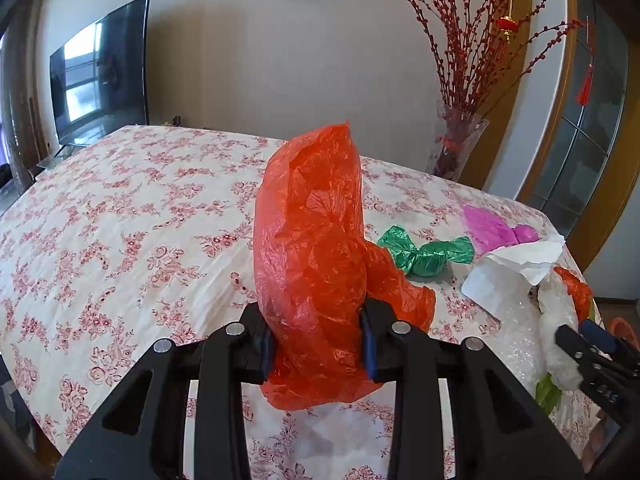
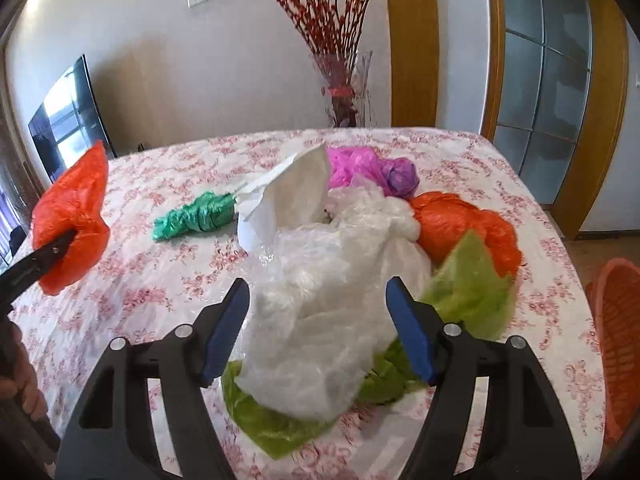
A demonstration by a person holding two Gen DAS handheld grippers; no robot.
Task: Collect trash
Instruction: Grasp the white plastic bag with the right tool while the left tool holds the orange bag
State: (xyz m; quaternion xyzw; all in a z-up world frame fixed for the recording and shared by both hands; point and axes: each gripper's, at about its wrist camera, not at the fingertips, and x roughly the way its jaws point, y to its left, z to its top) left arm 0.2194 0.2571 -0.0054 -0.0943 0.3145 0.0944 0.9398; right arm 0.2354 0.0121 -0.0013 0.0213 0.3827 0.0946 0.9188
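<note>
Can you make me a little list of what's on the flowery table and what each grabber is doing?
left gripper: shut on red plastic bag, lifted off the table
right gripper: open, jaws around clear plastic bag, pads not pressing
under clear bag: light green bag
loose trash: green bag, pink bag, white paper, another red bag
surface: floral tablecloth
bin: orange basket, beside table

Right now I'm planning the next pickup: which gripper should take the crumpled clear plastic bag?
Right gripper: its open jaws flank the crumpled clear plastic bag. Left gripper already clamps an orange plastic bag.
</note>
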